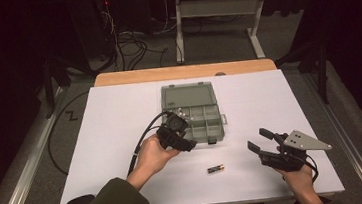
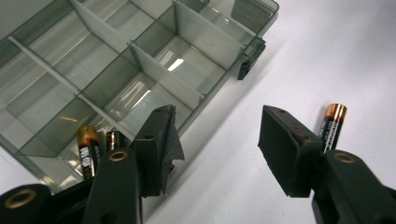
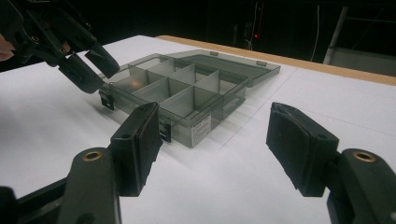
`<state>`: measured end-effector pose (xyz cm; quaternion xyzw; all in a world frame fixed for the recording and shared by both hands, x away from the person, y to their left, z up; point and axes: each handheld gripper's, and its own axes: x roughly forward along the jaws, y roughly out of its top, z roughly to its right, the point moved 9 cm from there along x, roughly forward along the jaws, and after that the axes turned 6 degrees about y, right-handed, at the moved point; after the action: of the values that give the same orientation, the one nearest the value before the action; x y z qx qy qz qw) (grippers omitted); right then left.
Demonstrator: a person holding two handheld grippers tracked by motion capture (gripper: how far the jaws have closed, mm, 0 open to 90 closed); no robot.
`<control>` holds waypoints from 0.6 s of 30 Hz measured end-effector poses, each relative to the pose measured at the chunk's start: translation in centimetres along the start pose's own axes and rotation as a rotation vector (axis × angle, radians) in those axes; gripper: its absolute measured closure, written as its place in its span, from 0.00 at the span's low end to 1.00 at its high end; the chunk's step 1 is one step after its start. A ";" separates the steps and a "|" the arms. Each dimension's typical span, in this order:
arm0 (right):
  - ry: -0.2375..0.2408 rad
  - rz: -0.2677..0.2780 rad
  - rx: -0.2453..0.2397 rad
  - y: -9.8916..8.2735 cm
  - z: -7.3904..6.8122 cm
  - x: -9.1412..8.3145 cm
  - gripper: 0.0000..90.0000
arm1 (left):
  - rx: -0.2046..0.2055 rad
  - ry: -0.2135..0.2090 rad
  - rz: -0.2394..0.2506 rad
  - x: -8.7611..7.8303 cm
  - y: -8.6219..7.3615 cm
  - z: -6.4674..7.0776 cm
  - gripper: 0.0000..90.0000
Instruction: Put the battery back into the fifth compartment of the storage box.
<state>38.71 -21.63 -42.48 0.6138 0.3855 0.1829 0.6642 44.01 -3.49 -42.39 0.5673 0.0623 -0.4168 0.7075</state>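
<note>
- Because it serves as a plain backdrop, the wide white matte sheet covering the table [image 1: 122,138] makes every small dark thing easy to pick out.
- Set near the middle, the smoky translucent plastic organiser box [image 1: 192,113] lies with its lid folded flat back, so its thin-walled rectangular compartments stand open for loading; two copper-topped black batteries [image 2: 88,154] already sit in a near corner cell.
- Hovering at the box's near edge, the left gripper [image 2: 215,149] has its blocky black rubber-faced jaws wide apart with nothing between them.
- Resting off to the side, the right gripper [image 1: 262,142] also stands wide and empty, pointing toward the box.
- Lying loose on the sheet between the hands, the small black cylindrical battery with a copper end [image 1: 215,169] looks to be the next piece to collect.
</note>
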 end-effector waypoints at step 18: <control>-0.001 0.002 -0.001 0.0 0.0 0.0 0.41 | 0.049 -0.029 -0.064 -0.1 -1.4 1.3 0.51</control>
<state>38.69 -21.62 -42.45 0.6138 0.3846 0.1836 0.6646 42.52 -4.55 -42.99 0.5759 0.0598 -0.4490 0.6806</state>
